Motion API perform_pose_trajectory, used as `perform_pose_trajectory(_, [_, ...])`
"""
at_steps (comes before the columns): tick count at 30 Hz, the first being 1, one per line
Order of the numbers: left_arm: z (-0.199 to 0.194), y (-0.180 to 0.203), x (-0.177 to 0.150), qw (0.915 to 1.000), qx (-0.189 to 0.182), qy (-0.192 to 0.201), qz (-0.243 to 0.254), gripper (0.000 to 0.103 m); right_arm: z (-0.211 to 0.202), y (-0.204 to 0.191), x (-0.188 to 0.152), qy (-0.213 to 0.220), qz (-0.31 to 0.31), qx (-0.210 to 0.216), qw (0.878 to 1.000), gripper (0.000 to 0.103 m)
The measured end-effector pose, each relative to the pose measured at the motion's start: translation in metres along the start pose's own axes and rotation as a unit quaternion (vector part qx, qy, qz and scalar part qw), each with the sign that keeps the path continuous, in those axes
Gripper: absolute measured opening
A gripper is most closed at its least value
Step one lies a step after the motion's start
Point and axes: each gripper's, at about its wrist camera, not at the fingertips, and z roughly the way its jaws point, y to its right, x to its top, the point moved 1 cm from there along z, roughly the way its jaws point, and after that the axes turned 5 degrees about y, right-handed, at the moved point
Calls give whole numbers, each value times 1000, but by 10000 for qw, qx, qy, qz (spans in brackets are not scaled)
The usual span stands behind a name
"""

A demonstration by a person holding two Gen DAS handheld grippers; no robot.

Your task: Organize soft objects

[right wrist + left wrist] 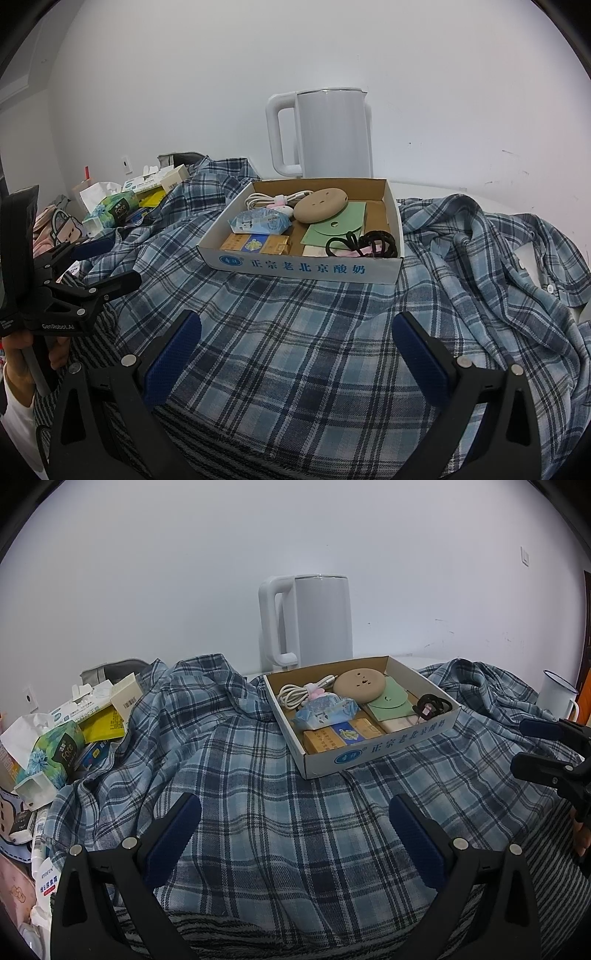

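Left gripper and right gripper, jaws spread wide and empty, hover at lower frame above the plaid shirt, which fills mid-frame beneath the cardboard tray.

dim, flat light; dark fisheye corners

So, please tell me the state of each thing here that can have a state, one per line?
Blue plaid shirt: spread out, rumpled, unfolded.
Shallow cardboard box: open, partly filled, resting on the shirt.
White electric kettle: upright, lid closed.
White charging cable: coiled, in the box.
Left gripper: open, empty.
Right gripper: open, empty.
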Motion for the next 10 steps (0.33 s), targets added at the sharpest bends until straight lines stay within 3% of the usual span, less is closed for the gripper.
perform_pose_trajectory(10, [1,0,0,10000,-9,-15,6,103,0,-1,-1,-16,22,-11,10000,103])
